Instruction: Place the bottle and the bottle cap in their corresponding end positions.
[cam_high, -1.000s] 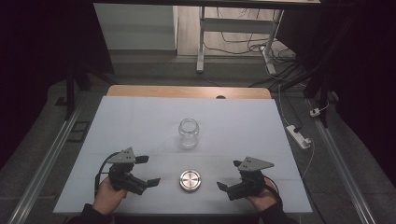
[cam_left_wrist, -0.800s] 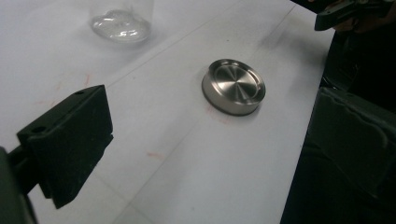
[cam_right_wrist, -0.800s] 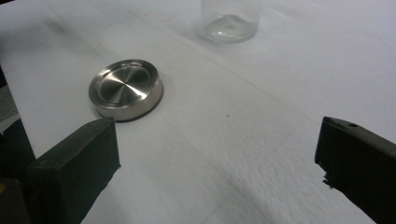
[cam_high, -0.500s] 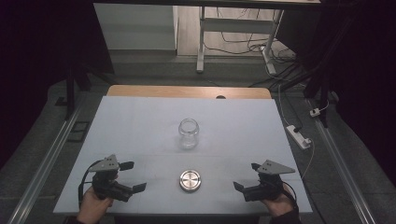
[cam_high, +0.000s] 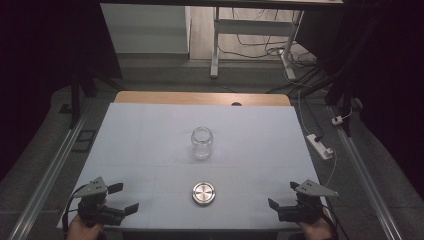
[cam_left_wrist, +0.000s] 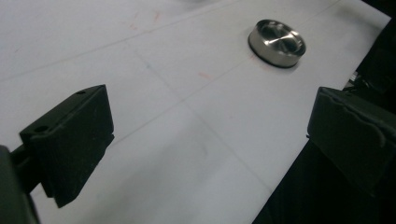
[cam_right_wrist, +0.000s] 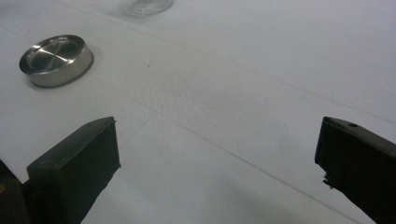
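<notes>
White table with wooden far edge, dark room, cables on floor at 12 o'clock, glass jar upright at centre, metal lid at its 6 o'clock, left gripper at 8 o'clock and right gripper at 4 o'clock, jaws released, empty, power strip on floor at 3 o'clock, lid's dished top plain in left gripper view.

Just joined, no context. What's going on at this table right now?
A person holds a gripper in each hand at the near edge of the white table. The left gripper and the right gripper are both open and hold nothing. An open glass jar stands upright mid-table; its metal lid lies apart from it, nearer the person, between the grippers. Nothing is being touched.
</notes>
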